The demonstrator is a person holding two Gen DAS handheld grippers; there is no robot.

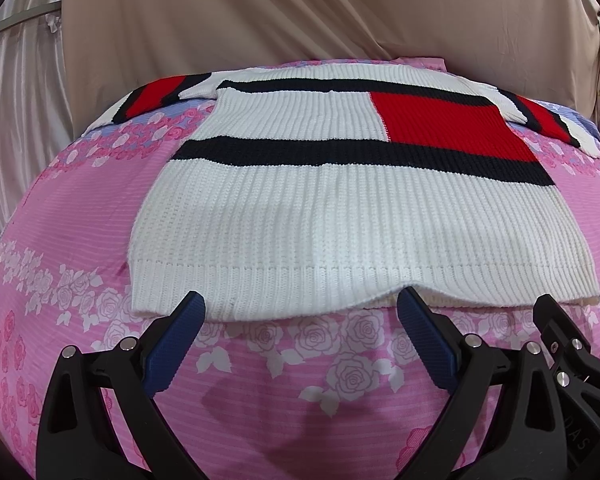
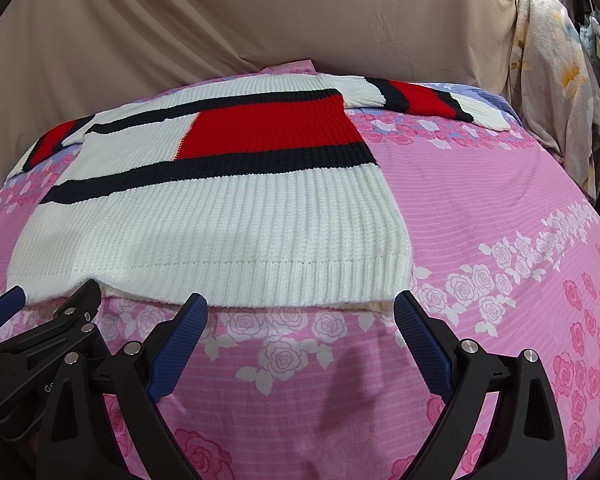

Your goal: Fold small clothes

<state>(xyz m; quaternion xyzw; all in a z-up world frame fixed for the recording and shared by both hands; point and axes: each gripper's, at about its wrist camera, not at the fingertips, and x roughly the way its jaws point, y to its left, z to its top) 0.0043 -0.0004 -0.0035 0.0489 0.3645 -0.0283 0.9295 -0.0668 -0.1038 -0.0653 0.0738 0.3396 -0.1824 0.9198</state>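
Knit sweater (image 1: pixel 300 208) flat on pink sheet (image 1: pixel 80 200); both hand-held grippers, left (image 1: pixel 300 304) & right (image 2: pixel 300 306), spread apart.

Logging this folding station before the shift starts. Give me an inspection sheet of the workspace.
Surface: pink floral sheet, smooth.
Job's things: sweater lying flat, sleeves spread, hem nearest.
Clutter: nothing seen.
Grippers: left hand-held gripper and right hand-held gripper open, side by side at the hem, holding nothing.
Cables: nothing seen.
Surroundings: beige drape behind; patterned cloth hanging at right.
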